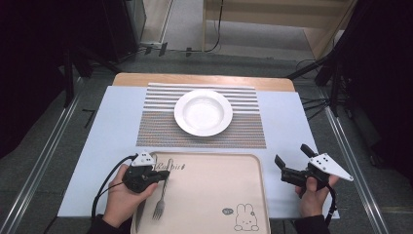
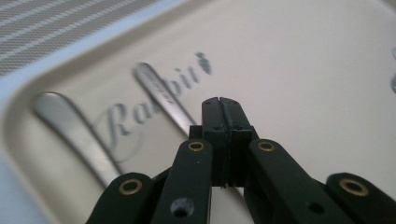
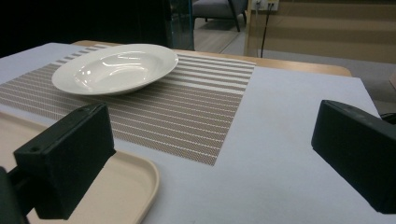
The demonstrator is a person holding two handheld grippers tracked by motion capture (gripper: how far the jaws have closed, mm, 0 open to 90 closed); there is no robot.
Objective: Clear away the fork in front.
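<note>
Left gripper (image 2: 222, 105): jaws pressed together, tips down on the fork (image 1: 161, 195) handle. In the left gripper view the handle runs under the closed tips, so it looks pinched, though I can't see the contact itself. A second utensil (image 2: 74, 130), probably a knife, lies just beside it, untouched.

Fork lies at the left end of the tray (image 1: 219, 195), tines toward the person, handle pointing up toward the "Rabbit" print. From the high view the left gripper (image 1: 155, 176) sits right over the upper handle.

Right gripper (image 1: 293, 161): jaws wide apart, nothing between them, hanging over the table off the tray's right edge. It looks out at the plate (image 3: 116, 67) on the placemat (image 3: 187, 116).

Step in hand, my read: grasp on the fork, lift not started, since the tines look flat on the tray.

Next move calls for:
- straight lift first, enough to clear the tray lip
- keep the grip firm; a thin steel handle can pivot in flat jaws
- don't drag the neighbouring utensil along
- then carry forward to the placemat, likely left of the plate

Right gripper is idle and well apart from the fork.
</note>
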